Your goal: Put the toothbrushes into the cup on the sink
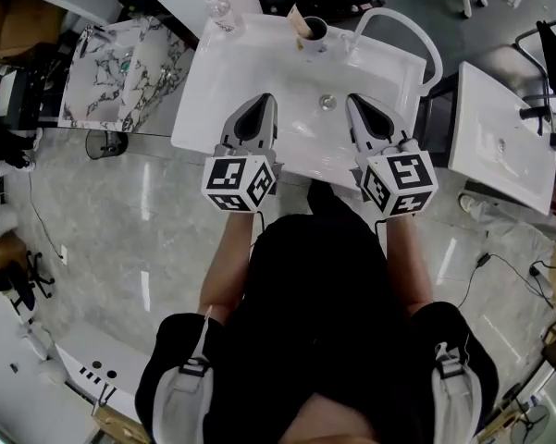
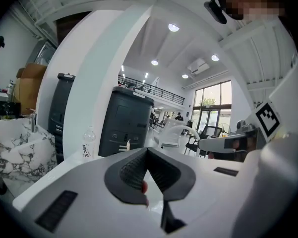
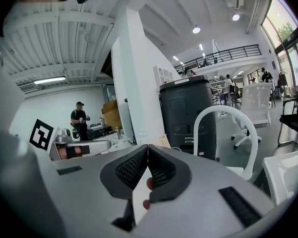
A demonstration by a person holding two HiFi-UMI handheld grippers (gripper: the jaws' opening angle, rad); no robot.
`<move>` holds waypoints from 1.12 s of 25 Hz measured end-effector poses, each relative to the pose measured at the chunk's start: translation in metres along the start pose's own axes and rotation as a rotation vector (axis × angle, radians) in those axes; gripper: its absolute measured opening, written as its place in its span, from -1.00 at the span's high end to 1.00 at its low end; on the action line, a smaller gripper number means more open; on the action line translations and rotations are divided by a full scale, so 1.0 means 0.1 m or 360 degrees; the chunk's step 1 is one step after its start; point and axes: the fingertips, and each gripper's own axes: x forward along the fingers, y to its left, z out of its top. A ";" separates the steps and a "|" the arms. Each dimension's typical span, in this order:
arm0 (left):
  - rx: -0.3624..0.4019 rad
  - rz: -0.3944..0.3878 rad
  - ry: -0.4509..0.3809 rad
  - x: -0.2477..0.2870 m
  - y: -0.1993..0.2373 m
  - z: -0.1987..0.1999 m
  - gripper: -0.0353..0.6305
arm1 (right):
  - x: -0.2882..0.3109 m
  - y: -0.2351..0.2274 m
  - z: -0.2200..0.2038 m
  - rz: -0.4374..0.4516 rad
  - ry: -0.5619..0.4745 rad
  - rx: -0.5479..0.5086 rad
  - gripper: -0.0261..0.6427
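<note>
Left gripper [image 1: 265, 100] and right gripper [image 1: 354, 102]: jaws closed tip to tip, holding nothing, side by side over the sink [image 1: 203, 100] basin. Cup [image 1: 314, 31], on the sink's back rim, contains 1 leaning tan stick [image 1: 299, 18], too small to identify.

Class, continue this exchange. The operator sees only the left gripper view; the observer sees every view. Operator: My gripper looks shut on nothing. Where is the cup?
Observer: The cup stands on the sink's back rim, left of the white faucet.
Operator: Is the right gripper carrying anything?
Observer: No, the right gripper is shut with nothing between its jaws.
Operator: Any toothbrush lying in the basin?
Observer: None that the head view shows; only the drain shows there.
</note>
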 end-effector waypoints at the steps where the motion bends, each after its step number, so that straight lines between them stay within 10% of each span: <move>1: -0.0001 -0.0015 0.0001 -0.09 -0.02 0.01 0.85 | -0.05 0.08 -0.01 -0.0010 -0.0001 0.0003 0.83; 28: 0.0050 -0.0262 -0.0040 -2.11 -0.48 -0.29 0.85 | -1.51 1.63 -0.76 -0.0202 -0.0011 -0.0037 0.83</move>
